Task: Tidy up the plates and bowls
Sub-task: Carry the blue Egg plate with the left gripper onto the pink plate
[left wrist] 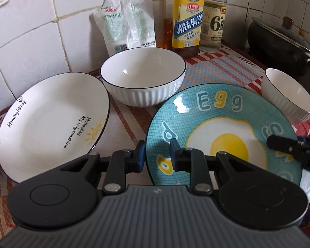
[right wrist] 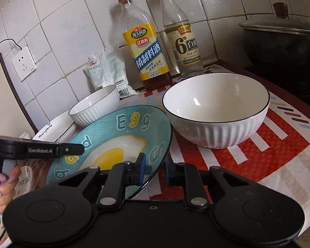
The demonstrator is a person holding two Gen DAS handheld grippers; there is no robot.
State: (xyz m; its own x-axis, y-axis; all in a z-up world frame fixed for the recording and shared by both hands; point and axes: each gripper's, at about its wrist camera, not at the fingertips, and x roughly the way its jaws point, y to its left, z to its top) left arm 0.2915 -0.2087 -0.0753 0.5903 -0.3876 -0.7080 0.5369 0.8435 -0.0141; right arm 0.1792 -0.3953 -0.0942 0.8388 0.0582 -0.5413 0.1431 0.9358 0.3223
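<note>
Here, both tools grip the teal egg plate by opposite edges: the left hand-held gripper is clamped on the plate's left rim, 1 pad outside and 1 on the glazed face, and the right hand-held gripper is clamped on the right rim the same way. The plate sits at the front of the bench, tilted in the right wrist view, its far edge near the big ribbed bowl.

To do this step well, I judge the 2 grips should rise together and stay level with each other, since a glazed rim can slip if 1 side leads. Keep the pinch on the rim only, not twisting.

Just left lies the white plate, the likely stacking target; bring the egg plate over it flat and lower gently so that ceramic meets ceramic softly. Beyond stands a second ribbed bowl, close to both plates, so the path should stay low but clear of its rim. Farther back, 2 bottles stand against the tiled wall.
</note>
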